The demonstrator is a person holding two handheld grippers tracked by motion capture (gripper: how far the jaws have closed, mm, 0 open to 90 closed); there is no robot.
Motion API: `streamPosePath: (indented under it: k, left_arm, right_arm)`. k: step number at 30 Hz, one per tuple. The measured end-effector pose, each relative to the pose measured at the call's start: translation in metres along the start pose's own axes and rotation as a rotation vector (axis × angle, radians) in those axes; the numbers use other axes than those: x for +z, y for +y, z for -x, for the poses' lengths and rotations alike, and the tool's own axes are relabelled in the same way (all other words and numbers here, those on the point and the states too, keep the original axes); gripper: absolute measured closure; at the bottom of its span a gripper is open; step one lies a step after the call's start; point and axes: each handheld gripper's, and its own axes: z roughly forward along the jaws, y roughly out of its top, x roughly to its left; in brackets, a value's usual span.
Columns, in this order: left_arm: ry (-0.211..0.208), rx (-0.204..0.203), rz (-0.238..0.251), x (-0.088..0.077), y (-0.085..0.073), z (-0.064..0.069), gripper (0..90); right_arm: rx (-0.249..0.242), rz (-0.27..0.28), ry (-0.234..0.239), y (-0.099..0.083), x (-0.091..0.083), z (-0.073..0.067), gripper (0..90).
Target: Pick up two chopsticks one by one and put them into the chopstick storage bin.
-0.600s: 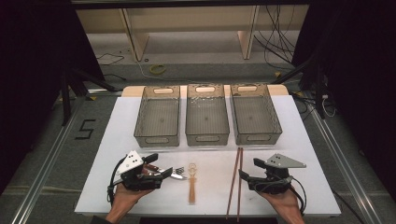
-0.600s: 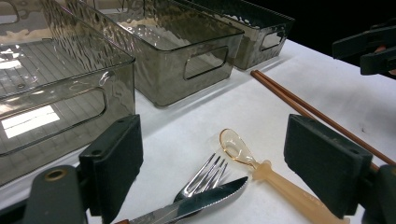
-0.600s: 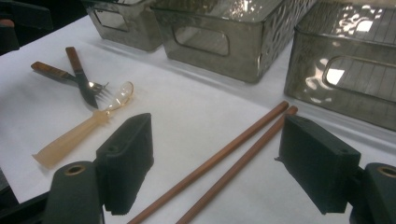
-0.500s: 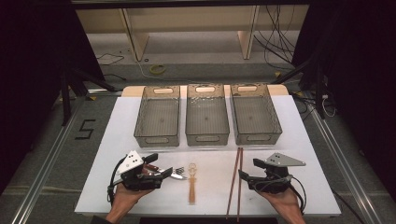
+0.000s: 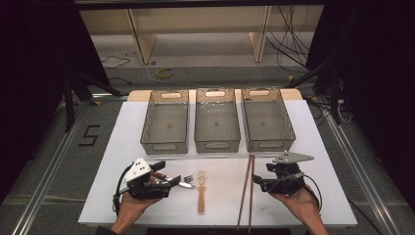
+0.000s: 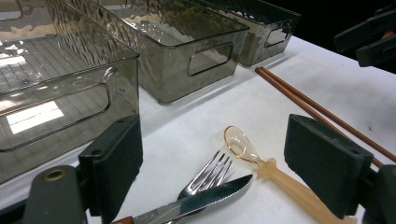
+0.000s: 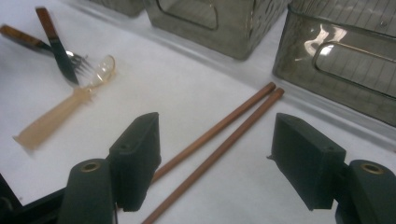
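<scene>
Both hands low at the near edge of the white surface (image 5: 122, 147). My left gripper (image 5: 164, 182) has its jaws wide with nothing clamped; in the left gripper view the fork (image 6: 205, 175) and knife (image 6: 201, 203) lie crossed on the surface between them, knife blade over the fork's tines, neither pad touching. The amber spoon (image 6: 261, 170) lies just beside the fork, bowl toward the bins, near my left gripper's one pad. My right gripper (image 5: 259, 184) also has wide jaws and holds nothing; in the right gripper view the two chopsticks (image 7: 219, 140) lie side by side on the surface and run between the pads, closer to one of them, whether touching it I cannot tell. From the high view the chopsticks run from the near edge up toward the bins, between spoon and right gripper. Three smoky clear bins (image 5: 217, 122) stand in a row across the far half of the surface, handle cut-outs facing me, all apart from the cutlery.
</scene>
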Motion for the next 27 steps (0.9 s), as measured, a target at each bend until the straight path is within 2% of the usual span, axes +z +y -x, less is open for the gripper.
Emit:
streamPosePath:
  k: [1,2,3,4,5,6,8,10,11,12,13,17,19,20,27]
  left_arm:
    - [0.001,0.0,0.0,0.0,0.0,0.0,19.0]
    - [0.002,-0.002,0.002,0.0,0.0,0.0,19.0]
    - [0.002,-0.001,0.001,0.0,0.0,0.0,19.0]
    - [0.002,-0.001,0.001,0.0,0.0,0.0,19.0]
    - [0.001,-0.002,0.002,0.0,0.0,0.0,19.0]
    - [0.002,-0.002,0.002,0.0,0.0,0.0,19.0]
    - [0.001,-0.002,0.002,0.0,0.0,0.0,19.0]
    - [0.001,-0.001,0.002,0.0,0.0,-0.001,19.0]
    - [0.001,-0.002,0.001,-0.001,0.0,-0.001,19.0]
    - [0.001,0.0,0.001,-0.001,0.0,-0.001,19.0]
    - [0.001,-0.001,0.001,-0.001,0.0,-0.001,19.0]
    - [0.002,0.0,0.002,-0.001,0.0,-0.001,19.0]
    - [0.002,-0.001,0.002,-0.001,0.0,-0.001,19.0]
    - [0.002,0.0,0.002,-0.001,0.001,-0.001,19.0]
    - [0.002,0.006,0.001,0.0,0.0,-0.001,19.0]
  right_arm:
    - [-0.007,-0.022,-0.005,0.003,0.001,0.0,33.8]
    - [-0.03,-0.067,-0.024,0.008,0.003,0.0,36.3]
    - [-0.03,-0.067,-0.024,0.008,0.003,0.0,36.3]
    - [-0.042,-0.097,-0.036,0.01,0.005,-0.001,37.2]
    - [-0.048,-0.147,-0.042,0.015,0.009,-0.001,39.6]
    - [-0.048,-0.147,-0.042,0.015,0.009,-0.001,39.6]
    - [-0.059,-0.184,-0.051,0.019,0.014,0.0,41.7]
    - [-0.06,-0.247,-0.045,0.023,0.023,0.003,43.7]
    - [-0.06,-0.247,-0.045,0.023,0.023,0.003,43.7]
    - [-0.069,-0.282,-0.051,0.025,0.029,0.003,44.7]
    - [-0.069,-0.282,-0.051,0.025,0.029,0.003,44.7]
    - [-0.073,-0.36,-0.05,0.027,0.042,0.002,45.5]
    - [-0.077,-0.38,-0.049,0.027,0.047,0.001,46.6]
    - [-0.078,-0.411,-0.045,0.028,0.052,-0.001,47.1]
    - [-0.084,-0.488,-0.045,0.029,0.066,-0.005,50.0]
